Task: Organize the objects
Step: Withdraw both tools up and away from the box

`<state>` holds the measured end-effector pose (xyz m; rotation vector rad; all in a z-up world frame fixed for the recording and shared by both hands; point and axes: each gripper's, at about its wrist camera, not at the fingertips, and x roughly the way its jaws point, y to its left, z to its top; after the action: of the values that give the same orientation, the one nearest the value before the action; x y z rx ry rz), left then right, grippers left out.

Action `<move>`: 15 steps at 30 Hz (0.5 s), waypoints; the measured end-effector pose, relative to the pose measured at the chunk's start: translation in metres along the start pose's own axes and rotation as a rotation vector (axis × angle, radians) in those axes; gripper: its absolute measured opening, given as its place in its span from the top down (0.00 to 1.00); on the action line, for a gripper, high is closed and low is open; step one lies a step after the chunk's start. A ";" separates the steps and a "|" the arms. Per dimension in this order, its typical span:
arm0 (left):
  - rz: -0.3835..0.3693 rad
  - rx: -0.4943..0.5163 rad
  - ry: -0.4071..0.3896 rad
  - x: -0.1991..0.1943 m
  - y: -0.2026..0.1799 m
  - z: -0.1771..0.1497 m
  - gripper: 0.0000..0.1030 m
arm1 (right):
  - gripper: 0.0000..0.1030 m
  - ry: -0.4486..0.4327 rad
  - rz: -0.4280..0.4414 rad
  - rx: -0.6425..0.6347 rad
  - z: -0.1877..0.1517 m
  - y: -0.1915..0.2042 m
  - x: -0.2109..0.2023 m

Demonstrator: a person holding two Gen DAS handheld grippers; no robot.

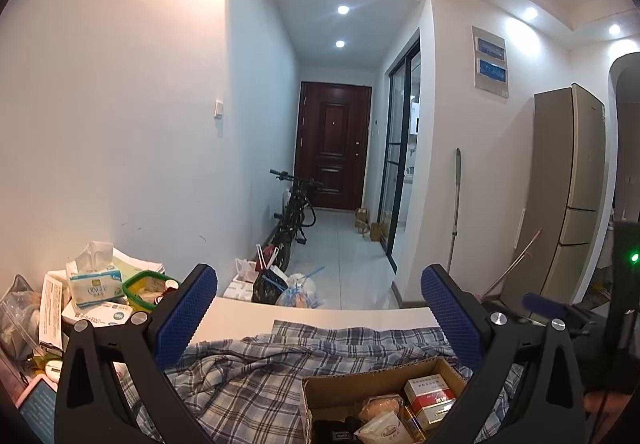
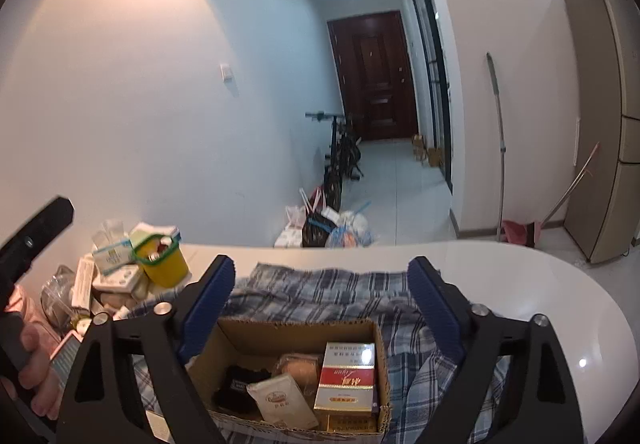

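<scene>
A cardboard box [image 2: 248, 336] sits on a blue plaid cloth [image 2: 320, 288] on the white table [image 2: 540, 284]. It holds a red and white carton [image 2: 346, 378], a white sachet [image 2: 282, 400], a wrapped bun [image 2: 300, 366] and a black item [image 2: 240, 384]. My right gripper [image 2: 320, 308] is open and empty, above the box's far side. My left gripper [image 1: 320, 316] is open and empty, above the cloth to the left of the box [image 1: 344, 384]. The carton [image 1: 430, 394] also shows in the left wrist view.
At the table's left end lie a tissue pack [image 1: 94, 282], a yellow tub with a green rim [image 2: 164, 258], paper boxes and bags. Beyond the table are trash bags [image 2: 332, 228], a bicycle [image 1: 294, 216], a fridge [image 1: 576, 180] and a mop [image 2: 498, 132].
</scene>
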<state>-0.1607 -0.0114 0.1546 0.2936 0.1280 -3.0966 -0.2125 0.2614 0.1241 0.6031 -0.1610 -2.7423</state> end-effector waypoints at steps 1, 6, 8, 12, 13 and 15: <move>0.001 0.006 -0.010 -0.004 -0.001 0.001 0.00 | 0.12 -0.018 0.005 0.008 0.003 -0.001 -0.006; -0.070 0.016 -0.024 -0.024 -0.005 0.007 0.00 | 0.00 -0.109 0.007 0.041 0.012 -0.003 -0.033; -0.071 0.024 -0.060 -0.036 -0.007 0.009 0.00 | 0.00 -0.153 -0.014 0.034 0.014 -0.002 -0.044; -0.052 -0.008 -0.118 -0.049 -0.006 0.010 0.00 | 0.00 -0.238 -0.073 -0.010 0.019 0.004 -0.063; -0.038 -0.014 -0.130 -0.052 -0.005 0.010 0.00 | 0.00 -0.253 -0.078 -0.018 0.020 0.006 -0.067; -0.014 0.007 -0.151 -0.056 -0.007 0.011 0.00 | 0.00 -0.271 -0.067 -0.036 0.021 0.009 -0.073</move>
<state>-0.1077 -0.0046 0.1764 0.0584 0.1157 -3.1191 -0.1566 0.2782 0.1731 0.2285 -0.1566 -2.8748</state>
